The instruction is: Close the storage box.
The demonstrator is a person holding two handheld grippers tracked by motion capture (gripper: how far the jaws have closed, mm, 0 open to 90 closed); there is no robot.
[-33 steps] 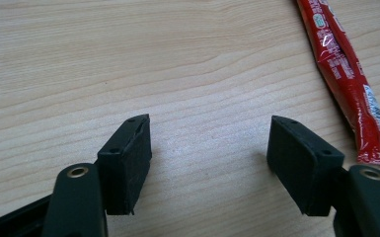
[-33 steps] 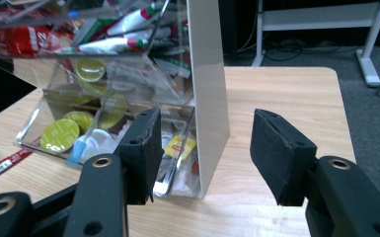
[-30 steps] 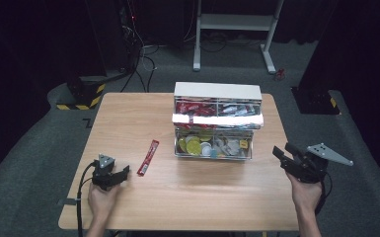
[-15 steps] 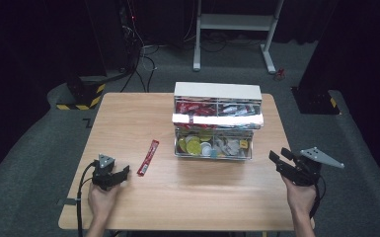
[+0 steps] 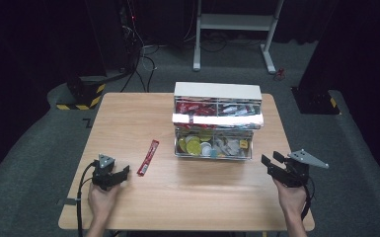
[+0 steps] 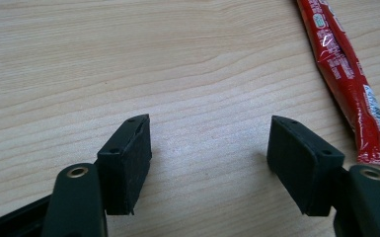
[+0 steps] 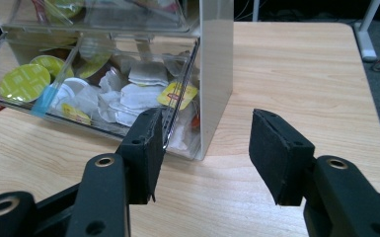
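A red stick packet (image 5: 148, 157) lies flat on the wooden table (image 5: 128, 118), left of a clear drawer organizer (image 5: 217, 123) with a white top. Its lower drawer (image 5: 212, 147) is pulled out and holds capsules and tea bags. My left gripper (image 5: 124, 172) rests near the front left edge, open and empty, just left of the packet. In the left gripper view the gripper (image 6: 209, 163) spans bare wood, with the packet (image 6: 348, 74) at the upper right. My right gripper (image 5: 268, 160) is open at the front right. The right gripper view has the gripper (image 7: 207, 153) facing the drawer's (image 7: 103, 98) right corner.
The organizer's upper tier (image 5: 216, 107) holds red and white packets. Bare wood stretches between the two grippers along the table's front. Beyond the table stand a white desk frame (image 5: 237, 29), cables and a yellow-black striped base (image 5: 81, 98) on grey carpet.
My right gripper has drifted a little left and toward the table's front edge. The left gripper and the red packet have stayed put.
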